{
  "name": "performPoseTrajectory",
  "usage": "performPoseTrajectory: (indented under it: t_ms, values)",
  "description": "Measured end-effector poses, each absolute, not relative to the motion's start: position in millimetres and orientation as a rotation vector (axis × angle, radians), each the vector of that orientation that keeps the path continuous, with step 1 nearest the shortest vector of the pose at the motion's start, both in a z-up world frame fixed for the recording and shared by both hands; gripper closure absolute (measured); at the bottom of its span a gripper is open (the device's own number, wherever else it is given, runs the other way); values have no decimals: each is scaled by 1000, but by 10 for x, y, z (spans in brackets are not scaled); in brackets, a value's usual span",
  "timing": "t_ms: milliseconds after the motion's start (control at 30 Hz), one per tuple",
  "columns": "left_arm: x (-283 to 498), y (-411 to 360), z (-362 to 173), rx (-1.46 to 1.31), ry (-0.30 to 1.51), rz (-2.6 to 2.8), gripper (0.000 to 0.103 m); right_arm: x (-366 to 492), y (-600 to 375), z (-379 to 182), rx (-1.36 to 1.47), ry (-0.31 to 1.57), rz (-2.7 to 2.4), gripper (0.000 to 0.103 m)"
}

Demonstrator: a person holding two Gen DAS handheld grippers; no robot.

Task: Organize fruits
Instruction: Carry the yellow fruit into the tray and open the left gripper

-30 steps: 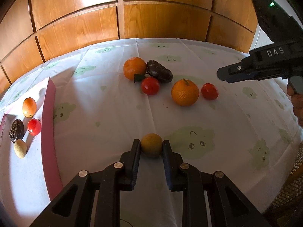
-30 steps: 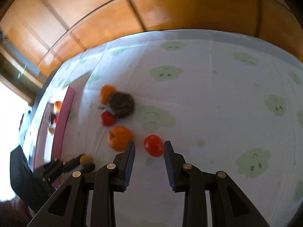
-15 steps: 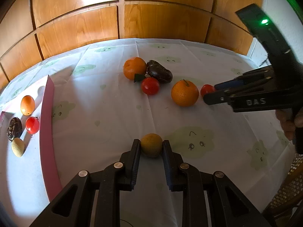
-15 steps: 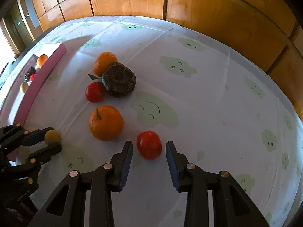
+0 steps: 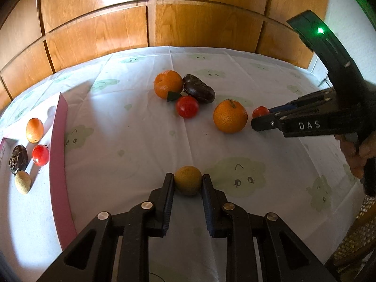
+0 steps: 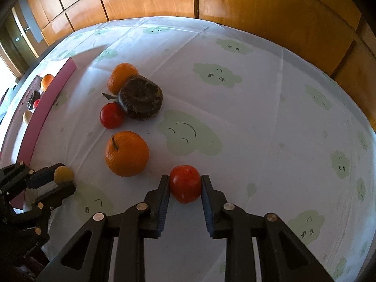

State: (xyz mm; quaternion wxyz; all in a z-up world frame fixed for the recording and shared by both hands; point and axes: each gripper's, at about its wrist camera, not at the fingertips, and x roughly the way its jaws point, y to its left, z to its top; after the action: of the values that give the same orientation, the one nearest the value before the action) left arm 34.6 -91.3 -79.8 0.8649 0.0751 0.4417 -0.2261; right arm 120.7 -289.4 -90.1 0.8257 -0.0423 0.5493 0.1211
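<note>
Left gripper [image 5: 188,182] clamped on a small round yellow-brown fruit [image 5: 188,180], dull matte skin, pinched right at the fingertips just over the tablecloth [image 5: 131,127]. Right gripper [image 6: 185,184] closed down a moment ago onto a glossy red tomato [image 6: 185,183], both blue ribbed pads pressed against its sides, fruit sitting on the cloth. Just beside that tomato, a big dimpled orange [image 6: 127,154] with a stub of stem, not touching it. Further out, a tight cluster: another red tomato [image 6: 111,115], a dark brown wrinkled fruit [image 6: 140,99] and a second orange [image 6: 122,76] behind, with a small green leaf poking out. Cloth thin and white, printed with pale green smiley clouds, creased along fold lines. Off to the left, a shallow tray with a pink rim [image 5: 57,155]; only the left wrist view gives a clear look inside, at an orange-ish fruit [image 5: 34,130], a small red one [image 5: 40,155], a dark shrivelled one [image 5: 18,159] and a pale beige one [image 5: 22,182]. Same view also catches a hand [image 5: 357,155] on the right tool's black body. Wooden panelling [image 5: 150,18] behind everything.
</note>
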Motion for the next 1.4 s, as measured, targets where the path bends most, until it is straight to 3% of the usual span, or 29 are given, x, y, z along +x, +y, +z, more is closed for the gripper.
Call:
performPoseTrajectory:
  t_ms: [333, 567, 867, 1400]
  values:
    - [362, -729, -382, 67, 897, -498, 80, 1167, -2837, -894, -121, 1152, 252, 77]
    - [560, 119, 22, -107, 851, -335, 80, 1143, -2812, -890, -131, 1146, 250, 77]
    - [714, 1211, -201, -193, 914, -32, 80, 1132, -2798, -880, -135, 1145, 249, 77]
    - [1048, 1369, -558, -156, 995, 68, 79, 1126, -2801, -888, -144, 1139, 246, 77]
